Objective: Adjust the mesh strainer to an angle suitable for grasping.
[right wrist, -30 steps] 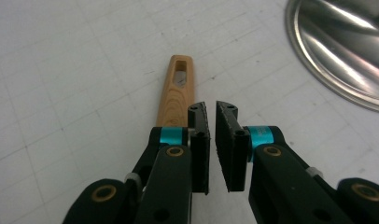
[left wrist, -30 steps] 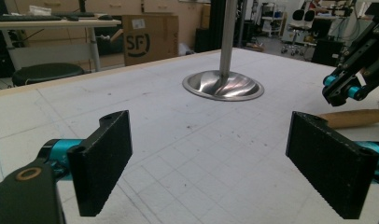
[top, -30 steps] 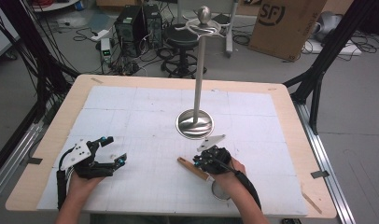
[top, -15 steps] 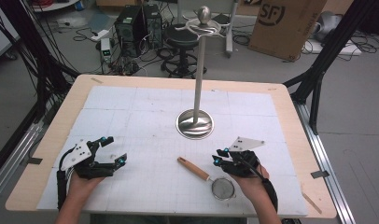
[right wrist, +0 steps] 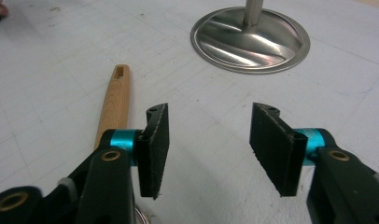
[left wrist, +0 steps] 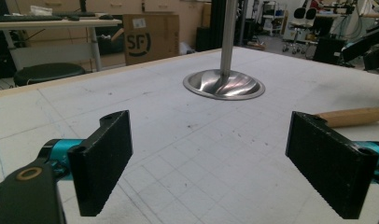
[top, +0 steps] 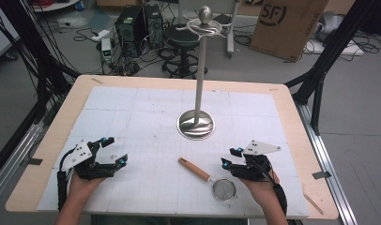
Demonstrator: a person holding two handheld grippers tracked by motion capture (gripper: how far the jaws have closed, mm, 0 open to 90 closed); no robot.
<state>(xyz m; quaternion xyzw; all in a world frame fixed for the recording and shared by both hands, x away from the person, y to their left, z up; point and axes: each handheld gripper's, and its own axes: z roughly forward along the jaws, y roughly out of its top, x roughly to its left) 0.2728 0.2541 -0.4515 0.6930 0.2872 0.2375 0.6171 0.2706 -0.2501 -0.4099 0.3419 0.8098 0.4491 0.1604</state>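
The strainer [top: 212, 181] is seen released on the table [top: 146, 98], at nine o'clock of the right gripper [top: 230, 158], its jaws having just been opening and empty; regrasping its handle is judged next.

Table [top: 292, 101] with a pale wooden top, almost wholly covered by a white gridded mat [top: 146, 117] that leaves a wooden margin along all four edges. On the mat, slightly beyond the table's centre, stands the round polished metal base of an upright stand [top: 196, 124], its pole rising vertically. Nearer the person's edge, right of centre, a small strainer [top: 212, 180] lies flat: wooden handle pointing toward the far left corner, round mesh bowl toward the near edge. Stand and strainer lie apart.
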